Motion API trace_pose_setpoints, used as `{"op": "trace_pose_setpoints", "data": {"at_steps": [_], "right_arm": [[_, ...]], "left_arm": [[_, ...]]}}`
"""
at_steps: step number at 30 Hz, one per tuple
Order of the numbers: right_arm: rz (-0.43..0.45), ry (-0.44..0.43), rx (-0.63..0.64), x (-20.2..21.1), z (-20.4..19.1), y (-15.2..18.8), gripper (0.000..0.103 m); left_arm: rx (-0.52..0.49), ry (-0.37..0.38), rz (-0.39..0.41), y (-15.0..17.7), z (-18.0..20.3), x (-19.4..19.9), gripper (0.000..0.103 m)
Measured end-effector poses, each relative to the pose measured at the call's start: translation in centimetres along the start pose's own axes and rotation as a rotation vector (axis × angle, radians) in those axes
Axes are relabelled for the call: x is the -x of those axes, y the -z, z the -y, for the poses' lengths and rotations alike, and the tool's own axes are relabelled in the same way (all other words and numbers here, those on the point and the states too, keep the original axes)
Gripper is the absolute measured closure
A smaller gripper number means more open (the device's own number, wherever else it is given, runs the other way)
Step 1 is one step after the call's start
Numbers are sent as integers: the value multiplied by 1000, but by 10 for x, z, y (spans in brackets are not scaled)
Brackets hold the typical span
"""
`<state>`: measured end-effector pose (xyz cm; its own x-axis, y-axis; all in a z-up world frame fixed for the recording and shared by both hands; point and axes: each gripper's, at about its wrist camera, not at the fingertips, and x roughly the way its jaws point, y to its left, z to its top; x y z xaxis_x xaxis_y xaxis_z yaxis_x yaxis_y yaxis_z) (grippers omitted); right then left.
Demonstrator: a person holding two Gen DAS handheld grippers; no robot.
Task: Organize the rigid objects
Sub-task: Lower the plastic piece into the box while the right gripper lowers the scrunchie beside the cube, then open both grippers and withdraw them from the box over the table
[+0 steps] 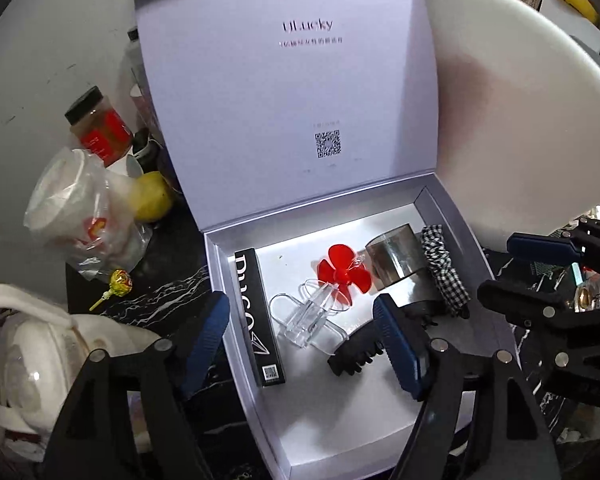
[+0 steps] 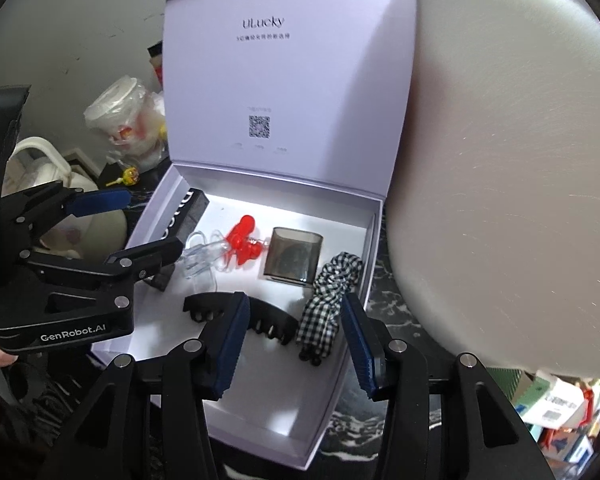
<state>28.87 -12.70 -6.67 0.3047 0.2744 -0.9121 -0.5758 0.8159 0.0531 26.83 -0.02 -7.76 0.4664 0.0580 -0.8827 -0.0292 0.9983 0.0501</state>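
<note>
Black marbled counter (image 1: 172, 292) carries a white cardboard box (image 1: 340, 412), lid upright. Left gripper (image 1: 302, 340) hangs with jaws apart over a clear plastic clip (image 1: 306, 316) and slim black carton (image 1: 260, 316). Right gripper (image 2: 296, 344), also apart, straddles a toothed black hair claw (image 2: 268, 320) beside a checked fabric scrunchie (image 2: 328, 300). Bare box floor lies nearest.

The right claw (image 2: 296, 344) hangs spread wide over the open white box (image 2: 340, 364), above a black hair clip (image 2: 268, 318) and gingham scrunchie (image 2: 332, 292). Farther in lie a red propeller (image 2: 244, 240) and smoky case (image 2: 294, 256). The left claw (image 2: 136, 220) is spread too.
</note>
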Motion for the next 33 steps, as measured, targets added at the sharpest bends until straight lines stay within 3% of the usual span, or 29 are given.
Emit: {"op": "trace_pose_setpoints", "data": {"at_steps": [17, 19, 21, 33], "right_arm": [[86, 14, -4, 58, -17, 17, 52], [100, 14, -11, 65, -19, 21, 48], [113, 19, -12, 73, -21, 25, 47], [167, 48, -19, 113, -33, 58, 41]], "left_arm": [[38, 17, 57, 13, -2, 62, 29], [47, 23, 55, 17, -1, 68, 19], [52, 19, 69, 22, 0, 77, 15], [57, -1, 121, 48, 10, 118, 15]]}}
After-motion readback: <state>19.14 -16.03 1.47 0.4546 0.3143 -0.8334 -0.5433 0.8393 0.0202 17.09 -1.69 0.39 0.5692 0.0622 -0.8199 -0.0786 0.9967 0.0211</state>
